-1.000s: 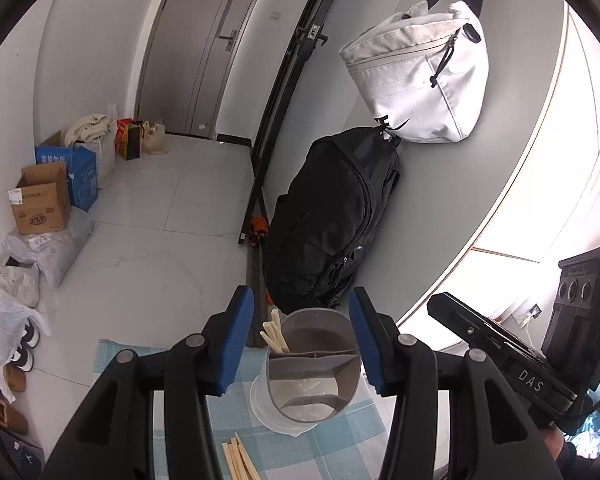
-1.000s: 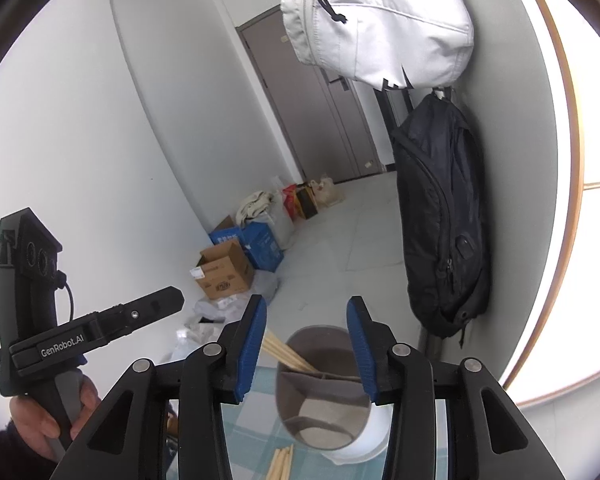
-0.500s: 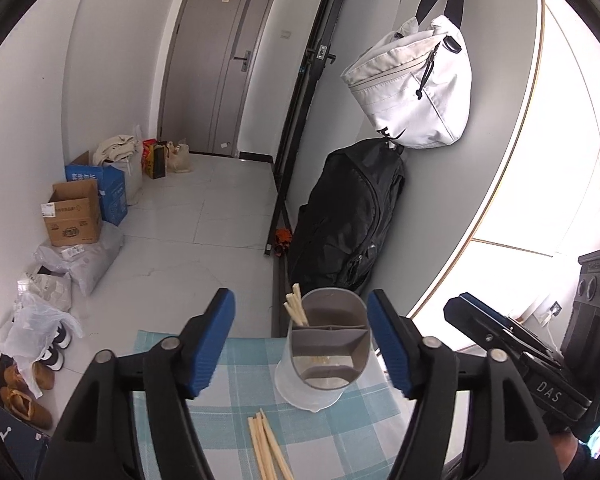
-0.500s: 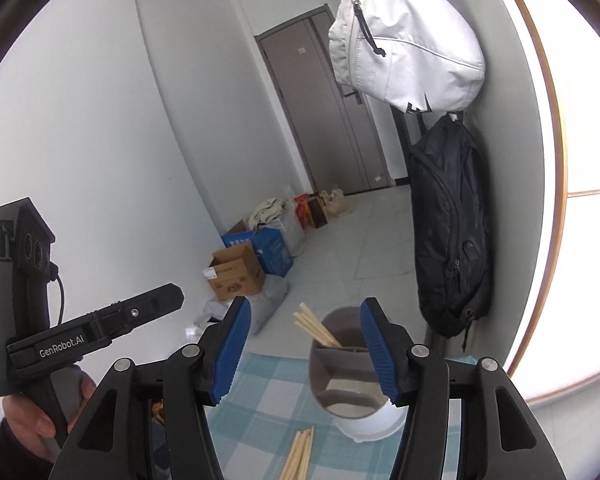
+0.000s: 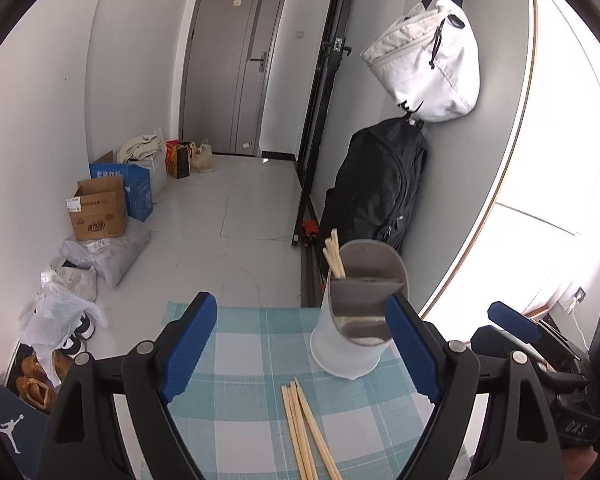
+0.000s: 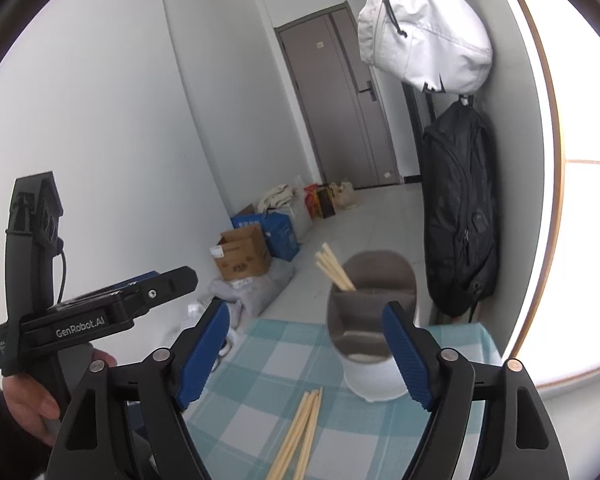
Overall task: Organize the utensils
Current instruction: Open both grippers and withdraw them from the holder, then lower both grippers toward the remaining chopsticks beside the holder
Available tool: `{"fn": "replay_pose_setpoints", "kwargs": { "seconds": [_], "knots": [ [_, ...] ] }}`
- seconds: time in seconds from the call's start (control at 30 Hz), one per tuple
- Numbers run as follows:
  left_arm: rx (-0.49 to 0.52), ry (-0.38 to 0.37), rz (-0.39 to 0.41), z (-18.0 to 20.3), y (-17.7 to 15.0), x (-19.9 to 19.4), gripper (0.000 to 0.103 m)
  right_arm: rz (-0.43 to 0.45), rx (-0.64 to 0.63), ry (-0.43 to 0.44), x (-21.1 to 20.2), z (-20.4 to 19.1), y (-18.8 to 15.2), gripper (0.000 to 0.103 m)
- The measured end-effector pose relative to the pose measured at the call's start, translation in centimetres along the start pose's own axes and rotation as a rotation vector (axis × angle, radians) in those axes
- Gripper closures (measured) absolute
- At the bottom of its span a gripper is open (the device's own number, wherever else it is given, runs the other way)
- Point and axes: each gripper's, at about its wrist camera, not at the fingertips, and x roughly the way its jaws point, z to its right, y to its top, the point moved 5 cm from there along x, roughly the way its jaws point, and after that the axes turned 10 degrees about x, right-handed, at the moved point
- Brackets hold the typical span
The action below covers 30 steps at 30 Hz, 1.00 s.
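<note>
**Both grippers back off from the holder**

The utensil holder now stands farther off on the checked surface, chopsticks inside; loose chopsticks lie nearer. Left gripper and right gripper jaws are opening wide, empty, likely for these.

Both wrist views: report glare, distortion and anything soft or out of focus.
Left wrist view: window at right blown out to white; fisheye bends the walls; chopsticks and utensil holder sharp. Right wrist view: same window glare at right edge; utensil holder slightly soft, its chopsticks blurred; dark vignette in the corners.
</note>
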Motion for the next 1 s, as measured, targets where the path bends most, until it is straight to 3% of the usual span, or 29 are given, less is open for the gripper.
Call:
{"fn": "replay_pose_setpoints", "kwargs": {
  "seconds": [0.17, 0.37, 0.47, 0.67, 0.77, 0.83, 1.0],
  "knots": [
    [0.003, 0.031, 0.007, -0.3, -2.5, 0.9, 0.020, -0.075, -0.001, -0.035, 1.5, 0.6, -3.1, 0.020],
    [-0.030, 0.017, -0.059, -1.0, -4.8, 2.4, 0.020, -0.138, 0.025, -0.058, 3.0, 1.9, -4.9, 0.018],
    [-0.044, 0.029, -0.071, -1.9, -5.7, 2.9, 0.020, -0.202, 0.040, -0.082, 4.3, 2.7, -6.6, 0.018],
    [-0.053, 0.058, -0.176, -3.7, -7.4, 4.4, 0.020, -0.379, 0.071, -0.104, 7.5, 3.4, -9.5, 0.018],
    [-0.113, 0.056, -0.215, -5.2, -8.1, 4.9, 0.020, -0.453, 0.051, -0.124, 9.1, 3.2, -10.8, 0.029],
    [-0.129, 0.077, -0.237, -6.1, -8.5, 5.2, 0.020, -0.503, 0.034, -0.142, 10.3, 3.2, -11.5, 0.041],
    [-0.222, 0.070, -0.277, -8.4, -9.3, 5.6, 0.020, -0.573, 0.010, -0.168, 13.1, 3.2, -12.3, 0.052]
  ]
}}
